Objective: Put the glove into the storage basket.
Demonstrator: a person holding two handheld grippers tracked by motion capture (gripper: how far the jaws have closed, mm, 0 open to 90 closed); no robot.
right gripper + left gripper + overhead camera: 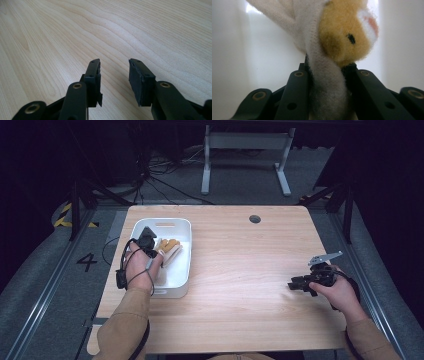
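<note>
We are holding the left gripper (156, 246) inside the white bin (184, 251), which is sitting near the table's (240, 285) far left corner, along the left edge. Our left hand (140, 265) is reaching over the bin's near rim. The jaws are pinching the plush toy (332, 50), a yellow and white soft animal: in the left gripper view a white limb of it is running down between the two black jaws, which are pressing on it from both sides, while its yellow head with a small black eye is showing just above them against the bin's white wall. From the high view the toy (169, 247) is lying in the far half of the bin, toward its right wall.

Over by the table's right edge, at about its middle, our right hand (340, 292) is holding the right gripper (296, 284) low over bare wood, pointing toward the left. Its jaws are standing apart with nothing between them.
</note>
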